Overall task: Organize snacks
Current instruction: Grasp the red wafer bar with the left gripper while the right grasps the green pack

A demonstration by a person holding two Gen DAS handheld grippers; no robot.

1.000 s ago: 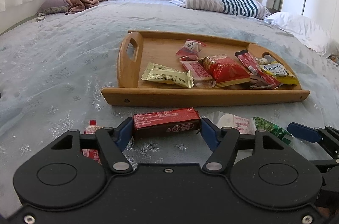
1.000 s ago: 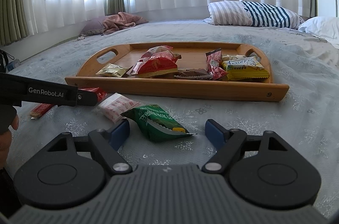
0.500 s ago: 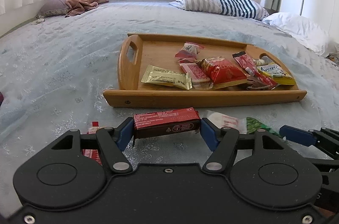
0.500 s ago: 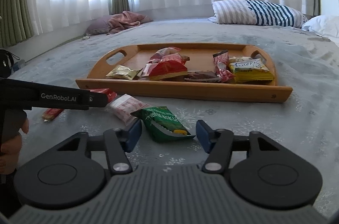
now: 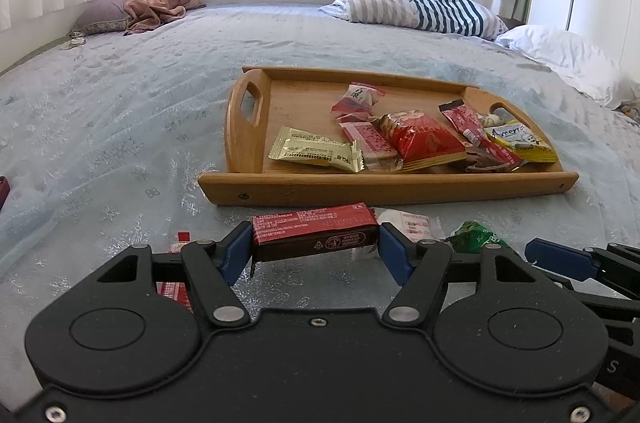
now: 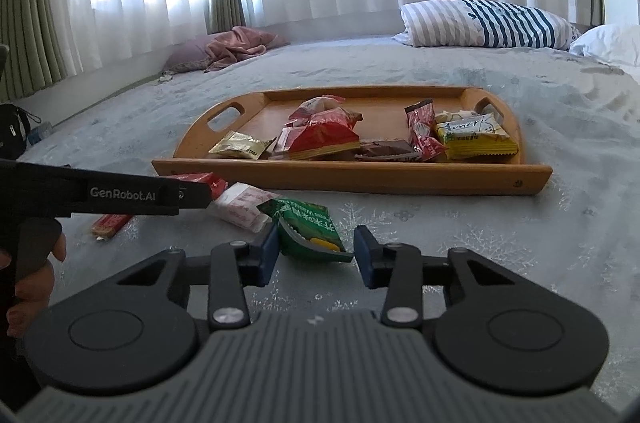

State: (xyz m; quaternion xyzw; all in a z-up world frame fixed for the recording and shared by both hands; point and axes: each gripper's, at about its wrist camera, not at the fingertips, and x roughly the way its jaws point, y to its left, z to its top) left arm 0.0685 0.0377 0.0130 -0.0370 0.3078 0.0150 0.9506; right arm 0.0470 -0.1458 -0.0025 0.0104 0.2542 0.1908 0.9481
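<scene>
We look across the bed (image 5: 120, 111), its grey cover running back to a striped pillow (image 5: 412, 5) and a white pillow (image 5: 568, 59) under the curtains. On it sits our wooden tray (image 5: 248, 127), holding a red bag (image 5: 424, 141), a yellow bag (image 6: 476, 139), a gold packet (image 5: 316, 149) and some smaller packets. Just in front of the tray, on the cover, lie a white packet (image 6: 242, 209) and a thin red stick (image 6: 110, 223). Our left gripper (image 5: 316, 247) clamps a red bar (image 5: 314, 233) end to end, lifted a little off the cover near the tray's front rail. Our right gripper (image 6: 314, 255) is closing its jaws around a green pack (image 6: 310, 229) on the cover; the left pad touches it, the right pad is at its tip
</scene>
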